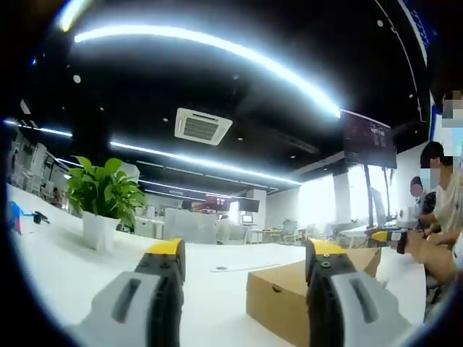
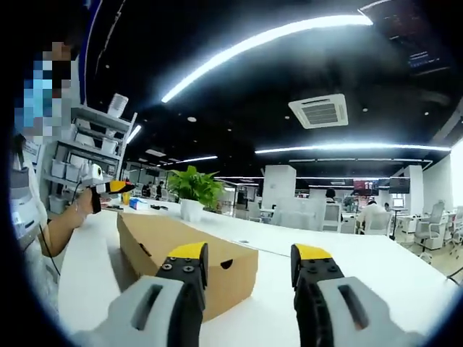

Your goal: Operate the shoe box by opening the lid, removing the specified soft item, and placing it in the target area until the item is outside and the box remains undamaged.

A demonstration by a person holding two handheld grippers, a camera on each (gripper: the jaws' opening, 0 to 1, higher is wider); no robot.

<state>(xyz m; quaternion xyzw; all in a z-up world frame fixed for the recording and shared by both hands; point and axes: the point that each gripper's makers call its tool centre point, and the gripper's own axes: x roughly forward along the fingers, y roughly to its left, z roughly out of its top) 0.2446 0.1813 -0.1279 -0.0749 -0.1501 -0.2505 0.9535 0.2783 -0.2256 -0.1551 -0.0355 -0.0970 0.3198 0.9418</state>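
White tabletop [image 2: 376, 260] carried a closed brown cardboard shoe box [image 2: 192, 253]; left gripper [image 1: 246, 271] and right gripper [image 2: 249, 278] hovered, jaws apart, empty.

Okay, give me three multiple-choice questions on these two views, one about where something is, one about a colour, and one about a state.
1. Where does the potted plant stand?
A. On the white table
B. On the shoe box
C. On the floor

2. What colour are the tips of the left tool?
A. Red
B. Yellow
C. Green

3. What state is the shoe box in?
A. Lid off
B. Crushed
C. Lid closed

Answers:
1. A, its white pot sits on the tabletop, apart from the box.
2. B, both jaw tips are yellow over black.
3. C, the lid lies flat on the cardboard box, and the right tool is open and clear of it.
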